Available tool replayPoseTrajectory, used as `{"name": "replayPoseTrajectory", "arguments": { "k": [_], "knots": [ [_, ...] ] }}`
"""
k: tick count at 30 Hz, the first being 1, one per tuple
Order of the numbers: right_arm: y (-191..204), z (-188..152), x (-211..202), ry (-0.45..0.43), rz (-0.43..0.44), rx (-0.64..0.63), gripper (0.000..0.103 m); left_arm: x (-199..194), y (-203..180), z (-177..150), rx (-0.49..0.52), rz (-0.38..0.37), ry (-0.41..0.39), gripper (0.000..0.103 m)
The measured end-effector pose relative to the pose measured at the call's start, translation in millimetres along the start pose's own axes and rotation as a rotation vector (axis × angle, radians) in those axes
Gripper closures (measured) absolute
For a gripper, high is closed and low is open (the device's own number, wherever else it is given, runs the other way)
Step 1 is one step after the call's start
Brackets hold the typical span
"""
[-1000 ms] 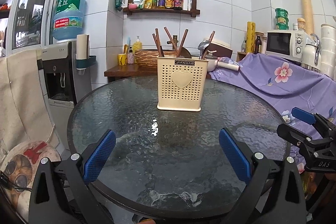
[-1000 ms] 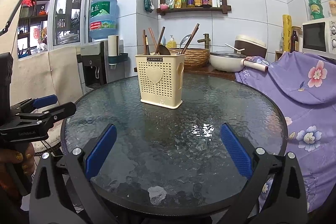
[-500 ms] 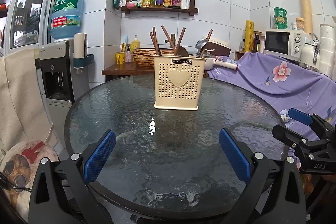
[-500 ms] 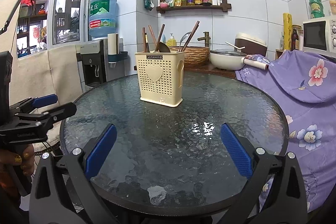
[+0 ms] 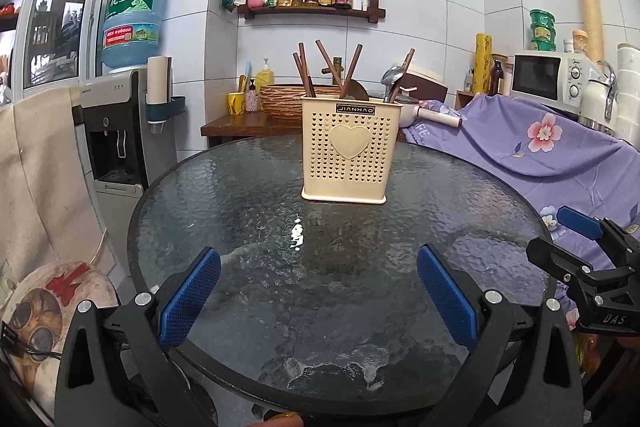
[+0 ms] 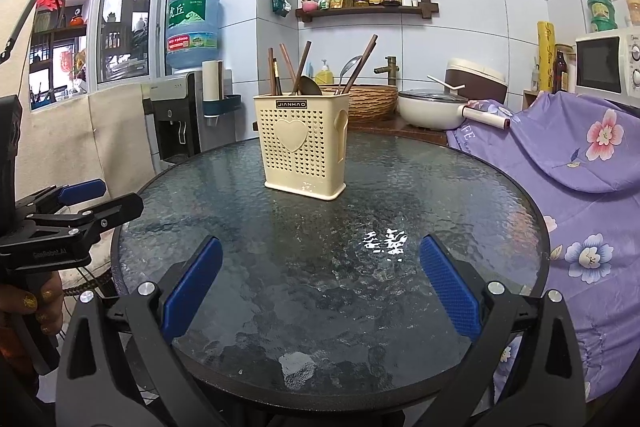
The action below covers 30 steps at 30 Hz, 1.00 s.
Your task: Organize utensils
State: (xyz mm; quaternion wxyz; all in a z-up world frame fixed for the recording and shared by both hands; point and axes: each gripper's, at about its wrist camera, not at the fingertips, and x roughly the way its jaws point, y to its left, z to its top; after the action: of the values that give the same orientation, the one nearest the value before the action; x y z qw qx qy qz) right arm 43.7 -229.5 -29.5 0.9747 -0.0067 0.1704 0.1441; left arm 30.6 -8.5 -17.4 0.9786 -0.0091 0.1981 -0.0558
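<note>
**A:** So where's the stuff sitting? The cream utensil holder (image 5: pixel 345 151) stands upright on the round glass desk (image 5: pixel 240 211), toward its far side, with nothing else on the glass. Brown chopsticks (image 5: pixel 305 73) and a metal spoon (image 5: pixel 391 75) poke out of the top of the holder.

**B:** Yep. In the right wrist view the holder (image 6: pixel 301 147) shows its side handle, which the left wrist view doesn't, and there's a dark ladle-looking bowl (image 6: pixel 310 85) in it that I can't make out from the other side.

**A:** Fingers? The left gripper (image 5: pixel 318 293) has its 2 blue pads spread wide, nothing between them, hanging over the near edge of the desk, well short of the holder.

**B:** Same for the right gripper (image 6: pixel 320 283), spread wide and empty, also well short of the holder. Each camera catches the other tool too: the left view has the right one off to the holder's right by the purple floral cloth (image 5: pixel 540 147), while the right view has the left one at the far left, with a hand (image 6: pixel 28 311) on its handle.

**A:** The left view never shows a hand clearly.
</note>
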Motion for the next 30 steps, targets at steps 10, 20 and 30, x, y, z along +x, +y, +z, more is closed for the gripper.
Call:
{"name": "replayPoseTrajectory", "arguments": {
  "k": [10,20,30],
  "knots": [
    [-0.2,1.4,1.3,0.003,0.004,-0.004,0.006,1.2,1.6,-0.1,0.001,0.004,0.008,0.006],
    [0.7,1.5,1.5,0.007,0.007,-0.004,0.006,2.7,0.2,-1.2,0.005,0.007,0.013,0.006],
    [1.0,1.5,2.6,0.01,0.008,-0.004,0.006,4.4,-1.1,-2.0,0.01,0.013,0.015,0.006]
  ]
}}
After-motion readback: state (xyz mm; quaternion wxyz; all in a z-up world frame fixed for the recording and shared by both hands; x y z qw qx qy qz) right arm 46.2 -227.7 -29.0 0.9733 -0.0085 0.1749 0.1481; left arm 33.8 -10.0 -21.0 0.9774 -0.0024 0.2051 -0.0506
